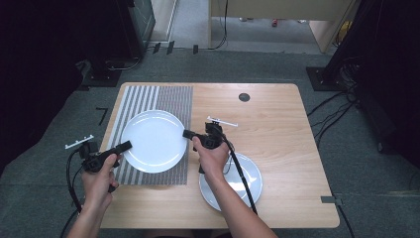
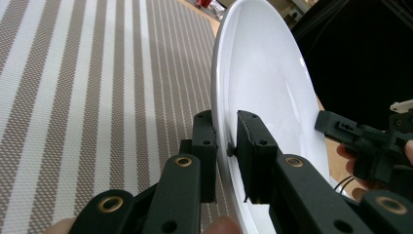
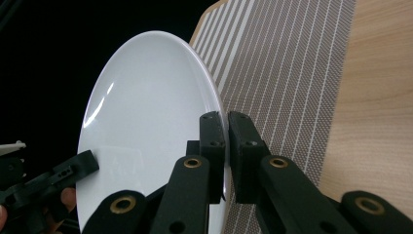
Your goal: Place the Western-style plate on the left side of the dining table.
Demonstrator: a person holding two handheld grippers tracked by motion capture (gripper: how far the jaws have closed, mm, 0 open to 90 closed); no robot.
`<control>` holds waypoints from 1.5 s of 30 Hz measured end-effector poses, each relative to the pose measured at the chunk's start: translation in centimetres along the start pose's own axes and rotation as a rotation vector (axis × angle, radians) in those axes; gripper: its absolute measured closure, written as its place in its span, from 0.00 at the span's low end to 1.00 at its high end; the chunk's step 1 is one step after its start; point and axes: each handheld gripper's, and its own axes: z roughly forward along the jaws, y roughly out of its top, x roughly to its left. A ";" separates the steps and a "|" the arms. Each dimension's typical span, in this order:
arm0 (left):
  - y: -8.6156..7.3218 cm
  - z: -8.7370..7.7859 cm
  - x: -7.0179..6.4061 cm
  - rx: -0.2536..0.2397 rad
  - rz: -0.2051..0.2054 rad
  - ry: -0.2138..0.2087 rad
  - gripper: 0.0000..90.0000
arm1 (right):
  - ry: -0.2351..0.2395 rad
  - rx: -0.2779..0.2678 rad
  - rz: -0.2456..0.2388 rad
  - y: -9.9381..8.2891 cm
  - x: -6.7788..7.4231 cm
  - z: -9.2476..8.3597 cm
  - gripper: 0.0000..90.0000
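A large white plate (image 1: 154,140) is gripped at opposite rims over the striped placemat (image 1: 168,101) on the tabletop (image 1: 277,124). The left tool (image 1: 126,146) is clamped on its near-left rim, and the right tool (image 1: 188,134) on its right rim. A second white plate (image 1: 247,183) is seen lying near the front edge, beneath the right forearm.

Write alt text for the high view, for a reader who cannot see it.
Two hand-held grippers clamp opposite rim edges of a large white plate above a striped placemat on a wooden table: the left gripper at its lower left, the right gripper at its right. A second white plate lies under the right forearm.
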 end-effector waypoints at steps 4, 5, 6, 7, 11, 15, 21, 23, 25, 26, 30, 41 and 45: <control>0.5 0.4 0.7 0.001 -0.011 0.005 0.88 | -0.003 0.005 0.013 0.5 -0.1 1.1 0.96; 0.7 0.8 1.1 0.002 -0.019 0.011 0.88 | -0.008 0.005 0.022 0.6 -0.2 1.6 0.96; 0.7 0.8 1.1 0.002 -0.019 0.011 0.88 | -0.012 0.005 0.025 0.7 -0.3 1.9 0.96; 0.8 1.0 1.3 0.003 -0.024 0.016 0.88 | -0.012 0.005 0.025 0.7 -0.3 1.9 0.96; 1.1 1.8 2.2 0.003 -0.043 0.032 0.88 | -0.035 0.016 0.038 0.9 -0.7 3.2 0.96; 1.4 3.0 3.5 0.020 -0.058 0.055 0.87 | -0.054 0.025 0.068 1.1 -1.4 4.9 0.96; 1.7 4.3 4.6 0.033 -0.066 0.075 0.86 | -0.084 0.018 0.076 1.3 -1.9 6.3 0.96; 1.8 4.7 5.1 0.031 -0.082 0.076 0.86 | -0.092 0.016 0.093 1.3 -2.2 6.7 0.96; 2.0 5.4 5.5 0.032 -0.099 0.083 0.86 | -0.101 0.014 0.108 1.4 -2.5 7.3 0.96; 2.0 5.4 5.5 0.032 -0.099 0.083 0.86 | -0.101 0.014 0.108 1.4 -2.5 7.3 0.96; 2.3 6.1 6.0 0.030 -0.118 0.087 0.86 | -0.121 0.005 0.115 1.5 -2.8 8.0 0.96; 3.0 7.1 6.6 0.016 -0.160 0.105 0.87 | -0.149 -0.029 0.158 2.1 -3.1 9.5 0.96; 3.1 7.3 6.9 -0.002 -0.183 0.118 0.87 | -0.142 -0.032 0.183 2.1 -3.2 9.9 0.96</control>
